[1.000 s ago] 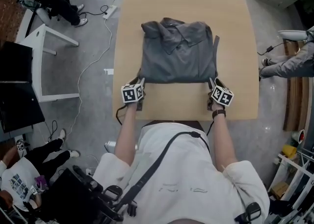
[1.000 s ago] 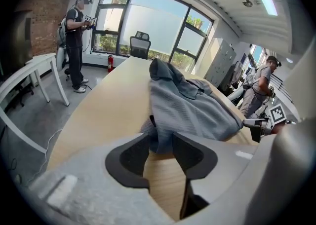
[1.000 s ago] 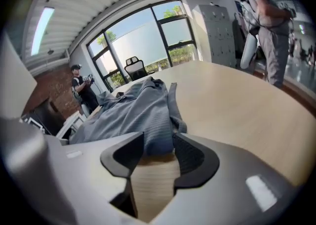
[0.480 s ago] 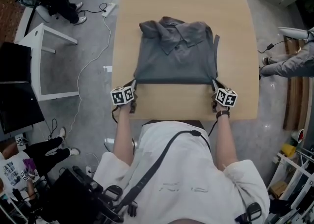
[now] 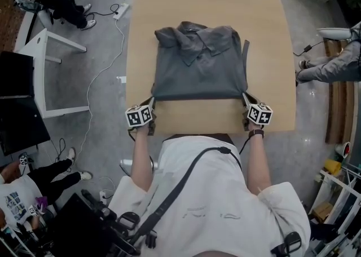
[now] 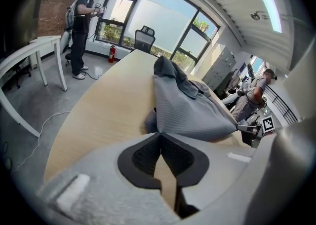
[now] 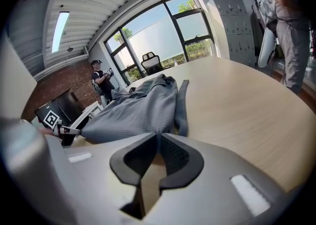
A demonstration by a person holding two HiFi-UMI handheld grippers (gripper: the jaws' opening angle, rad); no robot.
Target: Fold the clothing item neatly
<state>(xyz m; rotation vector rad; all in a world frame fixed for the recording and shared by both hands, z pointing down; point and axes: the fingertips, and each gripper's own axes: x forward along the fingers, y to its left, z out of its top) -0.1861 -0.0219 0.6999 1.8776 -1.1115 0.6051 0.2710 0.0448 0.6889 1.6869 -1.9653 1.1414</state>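
Our left gripper (image 5: 152, 102) is clamped on the near left corner of the grey shirt (image 5: 197, 67), at the garment's 7 o'clock. In the left gripper view the dark pads meet at their tips, with cloth rising straight out of them. Our right gripper (image 5: 246, 100) bites the opposite hem corner at 5 o'clock; its jaws have just been closing, and the fabric is pinched between them. How deep the cloth runs into either pair of pads we cannot make out.

The shirt lies folded in the middle of the wooden table (image 5: 271, 30), collar (image 5: 194, 27) towards 12 o'clock. Its sleeves are out of sight, and only a narrow grey strip (image 5: 245, 58) pokes out along the 3 o'clock side. Our own torso hides the middle of the table's 6 o'clock edge.
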